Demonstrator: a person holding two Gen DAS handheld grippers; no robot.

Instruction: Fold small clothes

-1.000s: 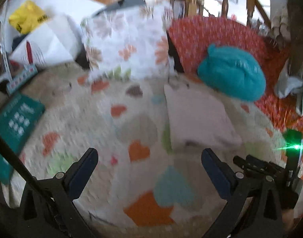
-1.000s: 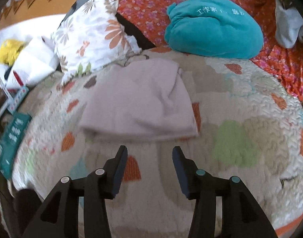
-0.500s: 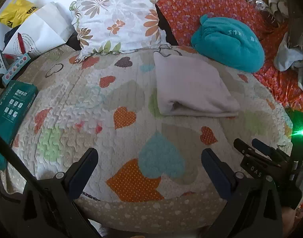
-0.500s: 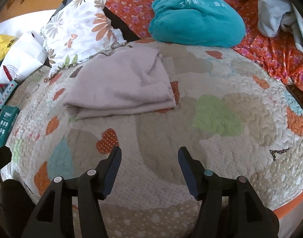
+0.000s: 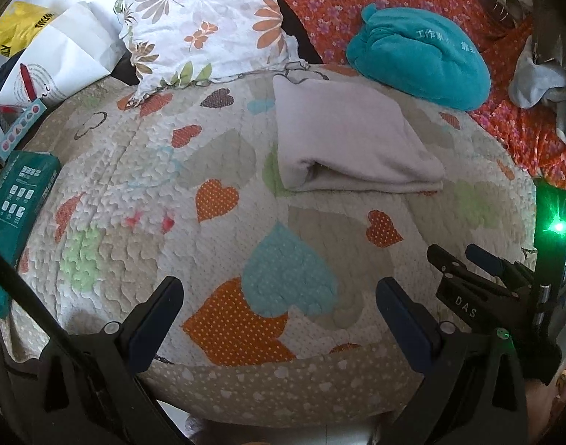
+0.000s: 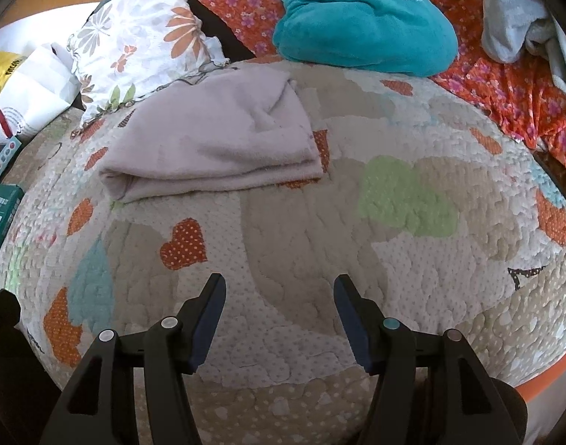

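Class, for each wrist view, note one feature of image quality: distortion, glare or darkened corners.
Left wrist view: the heart quilt bulges from fisheye distortion; a green light flares at right. Right wrist view: sharp, evenly lit folded cloth; corners darkened.

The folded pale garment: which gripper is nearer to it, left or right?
Right, slightly. The right gripper hovers just below the folded pale garment; the left gripper sits further back, down-left of it. Neither touches.

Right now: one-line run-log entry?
cloth: folded, on quilt | left gripper: open, empty | right gripper: open, empty, short of cloth
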